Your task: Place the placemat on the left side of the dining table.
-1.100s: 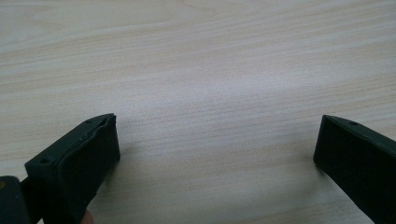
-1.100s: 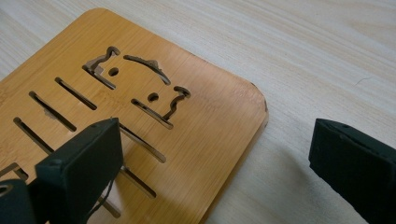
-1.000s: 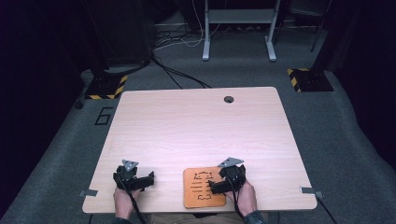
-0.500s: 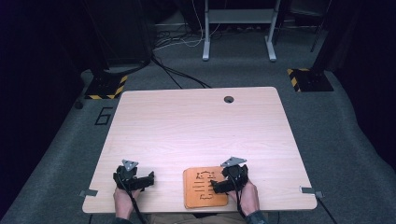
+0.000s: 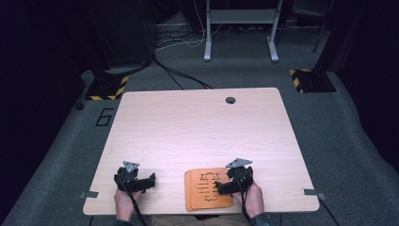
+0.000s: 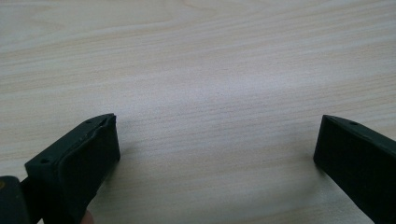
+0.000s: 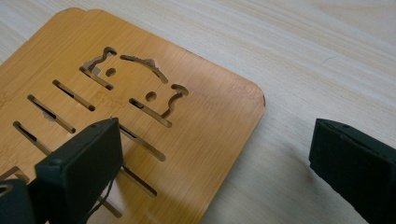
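Pale wood grain covers the table [image 5: 197,136], which is seen whole from the high view, with a small round hole [image 5: 230,100] near its far edge. On its near edge, a little right of the middle, a flat bamboo board [image 5: 207,189] is laid; slots and a curved cut-out pattern are cut through it. In the right gripper view the board [image 7: 196,126] is cut off at the left and bottom edges of the picture, and part of its slots is hidden behind the nearer jaw. What the cut-out pattern depicts cannot be made out with certainty.

At the board's right edge, the right gripper [image 5: 231,182] is held low, its hand partly cut off by the bottom of the high view. In its own view the right gripper [image 7: 215,154] is seen spread wide, with one jaw over the slotted board and the other over bare table beyond the board's rounded corner. Nothing is gripped between them; whether the jaws touch the surface cannot be told.

Well apart to the left, near the table's front edge, the left gripper [image 5: 134,180] is held. Its jaws are also set wide in the left gripper view [image 6: 215,154], with bare table between them and nothing held.
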### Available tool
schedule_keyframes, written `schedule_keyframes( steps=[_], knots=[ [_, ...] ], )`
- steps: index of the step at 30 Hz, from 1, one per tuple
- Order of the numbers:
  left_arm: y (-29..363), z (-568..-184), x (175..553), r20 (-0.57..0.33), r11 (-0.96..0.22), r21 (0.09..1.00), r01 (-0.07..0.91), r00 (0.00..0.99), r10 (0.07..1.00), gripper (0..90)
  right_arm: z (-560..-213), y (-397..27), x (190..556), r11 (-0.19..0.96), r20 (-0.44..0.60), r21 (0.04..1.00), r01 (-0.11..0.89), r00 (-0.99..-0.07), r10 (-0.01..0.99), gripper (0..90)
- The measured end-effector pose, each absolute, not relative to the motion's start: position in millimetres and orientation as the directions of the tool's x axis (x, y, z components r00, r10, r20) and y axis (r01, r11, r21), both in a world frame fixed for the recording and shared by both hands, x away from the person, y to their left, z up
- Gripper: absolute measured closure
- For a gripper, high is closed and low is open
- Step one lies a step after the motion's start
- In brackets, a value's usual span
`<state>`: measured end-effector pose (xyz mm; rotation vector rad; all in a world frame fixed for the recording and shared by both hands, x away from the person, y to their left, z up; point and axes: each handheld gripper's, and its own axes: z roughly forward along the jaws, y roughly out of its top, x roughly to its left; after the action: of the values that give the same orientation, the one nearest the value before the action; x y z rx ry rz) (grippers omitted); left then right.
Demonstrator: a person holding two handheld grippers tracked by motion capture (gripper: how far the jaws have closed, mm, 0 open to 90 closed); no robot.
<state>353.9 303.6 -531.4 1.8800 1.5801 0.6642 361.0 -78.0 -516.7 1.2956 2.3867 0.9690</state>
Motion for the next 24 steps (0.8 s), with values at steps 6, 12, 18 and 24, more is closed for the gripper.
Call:
schedule_keyframes(
  steps=[6,12,18,24],
  knots=[
    [303.7,-531.4,353.9,0.003,-0.123,0.712,0.692,0.172,0.985,0.0,-517.0,-82.9,360.4,0.37,0.093,0.662,0.651,-0.562,0.822,2.0],
    [303.4,-531.6,354.0,0.001,-0.118,0.714,0.69,0.168,0.986,0.0,-518.0,-86.7,360.6,0.363,0.1,0.667,0.651,-0.56,0.822,2.0],
    [303.3,-531.7,354.0,0.0,-0.116,0.715,0.689,0.167,0.986,0.0,-517.4,-87.8,360.7,0.366,0.096,0.662,0.654,-0.558,0.824,2.0],
    [303.2,-531.7,354.0,-0.001,-0.116,0.715,0.689,0.166,0.986,0.0,-517.6,-89.9,360.7,0.366,0.096,0.662,0.654,-0.559,0.824,2.0]
  ],
)
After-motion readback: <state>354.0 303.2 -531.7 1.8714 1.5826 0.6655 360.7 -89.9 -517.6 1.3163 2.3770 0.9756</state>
